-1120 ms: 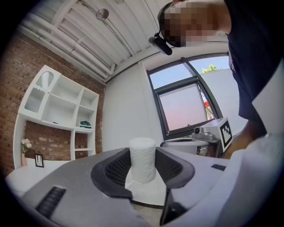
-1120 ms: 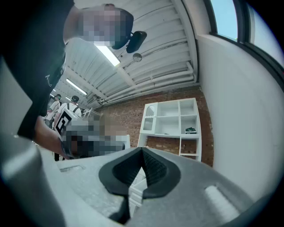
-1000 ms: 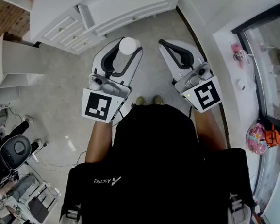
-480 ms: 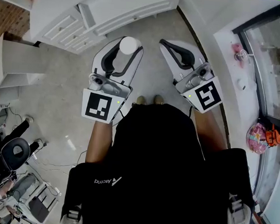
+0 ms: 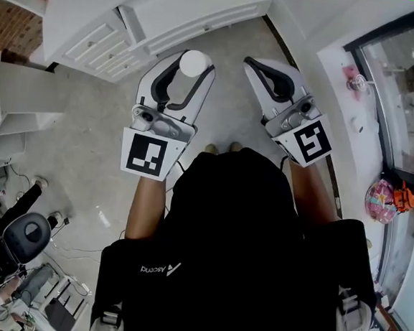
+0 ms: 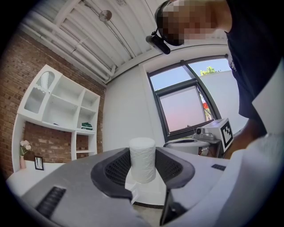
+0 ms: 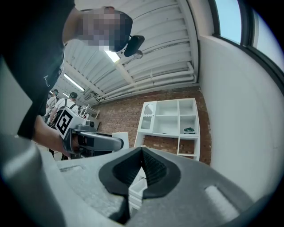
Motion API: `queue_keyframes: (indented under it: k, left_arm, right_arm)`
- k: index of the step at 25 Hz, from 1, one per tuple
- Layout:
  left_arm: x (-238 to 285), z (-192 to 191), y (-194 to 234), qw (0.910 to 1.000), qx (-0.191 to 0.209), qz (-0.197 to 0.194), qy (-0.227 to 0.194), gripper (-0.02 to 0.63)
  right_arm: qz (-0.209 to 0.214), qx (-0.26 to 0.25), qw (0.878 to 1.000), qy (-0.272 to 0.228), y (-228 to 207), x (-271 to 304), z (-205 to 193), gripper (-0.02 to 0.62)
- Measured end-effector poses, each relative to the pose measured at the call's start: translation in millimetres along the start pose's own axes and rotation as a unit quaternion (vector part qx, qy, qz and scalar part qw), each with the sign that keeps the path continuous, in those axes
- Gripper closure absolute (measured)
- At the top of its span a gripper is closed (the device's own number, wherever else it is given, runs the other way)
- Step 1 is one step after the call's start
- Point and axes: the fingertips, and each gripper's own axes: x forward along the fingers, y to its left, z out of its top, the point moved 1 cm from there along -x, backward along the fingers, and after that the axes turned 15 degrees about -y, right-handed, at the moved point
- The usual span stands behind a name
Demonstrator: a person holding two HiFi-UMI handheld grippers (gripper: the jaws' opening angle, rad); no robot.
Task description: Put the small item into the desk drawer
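White roll (image 6: 142, 159) gripped by left tool (image 5: 192, 66) shows upright only in its view; right tool (image 7: 141, 167) clenched empty.

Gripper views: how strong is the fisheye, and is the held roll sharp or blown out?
Left gripper view: strong fisheye, black corners; the white roll is sharp with readable texture, and the window is bright behind it. Right gripper view: same bending, white shelf unit crisp, ceiling lamp glares. Head view: even light, the roll's top nearly featureless white.
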Motion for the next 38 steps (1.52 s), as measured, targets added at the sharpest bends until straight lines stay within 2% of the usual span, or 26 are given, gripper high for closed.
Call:
queue_keyframes:
  k: [8, 18, 25, 38]
  left_arm:
    - [-2.7, -8.8, 27.3, 0.9998, -0.015, -0.012, 0.005, 0.439]
    - [24.5, -42.1, 66.7, 0.9995, -0.009, -0.013, 0.029, 0.439]
    - [75.1, -84.4, 110.7, 0.9985, -0.010, -0.004, 0.054, 0.439]
    - [191.8, -169.5, 189.9, 0.9925, -0.011, 0.025, 0.119, 0.439]
  right_arm:
    - [-0.013, -0.017, 1.000, 0.012, -0.6, 19.1, -9.6, 0.595]
    - [-0.006, -0.028, 0.999, 0.015, -39.1, 47.2, -46.5, 0.595]
    - [-0.012, -0.010, 0.999, 0.030, -107.8, 75.0, -89.1, 0.595]
    - [0.008, 0.019, 0.999, 0.041, -248.3, 117.8, -177.4, 0.595]
